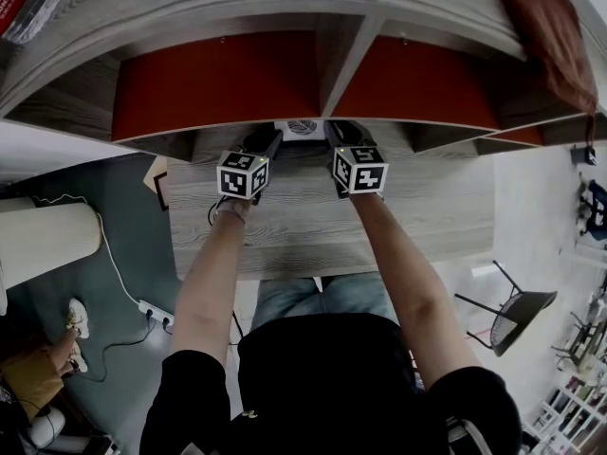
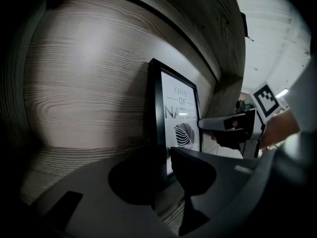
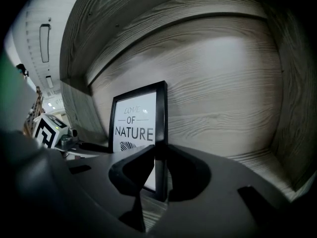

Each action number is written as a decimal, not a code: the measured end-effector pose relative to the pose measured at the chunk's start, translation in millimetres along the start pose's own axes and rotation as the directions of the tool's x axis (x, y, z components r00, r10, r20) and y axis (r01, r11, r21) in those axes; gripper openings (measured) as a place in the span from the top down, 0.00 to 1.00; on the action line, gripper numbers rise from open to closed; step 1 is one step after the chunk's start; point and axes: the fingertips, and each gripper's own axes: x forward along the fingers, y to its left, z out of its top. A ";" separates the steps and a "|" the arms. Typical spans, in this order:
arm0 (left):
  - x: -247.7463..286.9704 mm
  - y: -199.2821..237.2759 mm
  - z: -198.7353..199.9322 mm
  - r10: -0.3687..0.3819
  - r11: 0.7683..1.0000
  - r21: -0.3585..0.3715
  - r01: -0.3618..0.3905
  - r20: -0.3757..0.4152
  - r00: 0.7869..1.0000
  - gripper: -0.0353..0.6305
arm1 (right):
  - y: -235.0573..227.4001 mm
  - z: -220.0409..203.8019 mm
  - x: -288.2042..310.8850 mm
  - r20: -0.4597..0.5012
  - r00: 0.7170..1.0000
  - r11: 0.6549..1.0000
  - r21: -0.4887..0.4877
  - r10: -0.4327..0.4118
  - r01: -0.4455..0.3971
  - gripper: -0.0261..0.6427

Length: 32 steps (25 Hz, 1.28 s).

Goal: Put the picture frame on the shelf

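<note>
Two grippers flank the frame (image 3: pixel 133 128), which stands upright on the shelf (image 3: pixel 223 93) by its back wall, so placing looks nearly done. The right gripper (image 3: pixel 159 155) pinches its right edge; the left gripper (image 2: pixel 167 155) straddles the left edge, jaws seemingly a little slack, though shadow muddies that. Both forearms (image 1: pixel 213 273) reach forward, grippers tipped slightly down; next, let go and back straight out without toppling it.

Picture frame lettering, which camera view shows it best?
The right gripper view: the picture frame faces it, print readable. The left gripper view sees it at a steep angle, text skewed. The head view shows only a small white sliver.
</note>
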 end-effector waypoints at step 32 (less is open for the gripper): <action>11.9 25.0 27.3 0.109 0.991 -0.076 -0.110 -0.016 0.994 0.76 | -11.7 20.0 12.5 -0.039 0.999 0.999 -0.048 -0.026 0.024 0.77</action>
